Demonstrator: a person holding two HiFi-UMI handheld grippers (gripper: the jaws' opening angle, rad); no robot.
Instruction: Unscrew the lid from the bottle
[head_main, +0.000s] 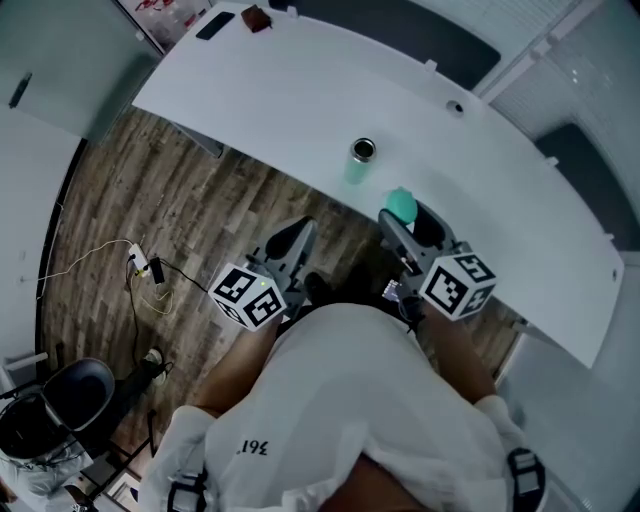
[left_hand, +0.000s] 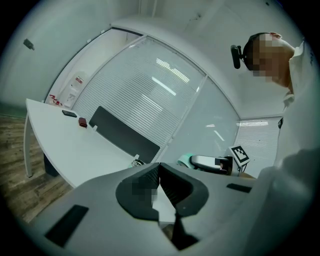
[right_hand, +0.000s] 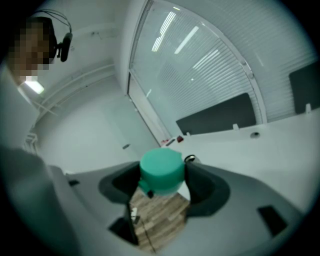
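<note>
The pale green bottle (head_main: 361, 160) stands upright near the front edge of the white table (head_main: 300, 90), its mouth uncovered. My right gripper (head_main: 405, 215) is shut on the green lid (head_main: 402, 204), just right of the bottle and nearer to me. In the right gripper view the lid (right_hand: 161, 167) sits between the jaws of the gripper (right_hand: 162, 176), with the bottle's mouth (right_hand: 190, 160) just behind. My left gripper (head_main: 300, 232) is off the table's edge, over the wooden floor, shut and empty. In the left gripper view its jaws (left_hand: 159, 170) are together.
A black flat device (head_main: 214, 25) and a small brown object (head_main: 256, 18) lie at the table's far left end. A dark panel (left_hand: 120, 132) lines the table's back. Cables and a plug (head_main: 140, 265) lie on the wooden floor, with a black chair (head_main: 70, 395) at lower left.
</note>
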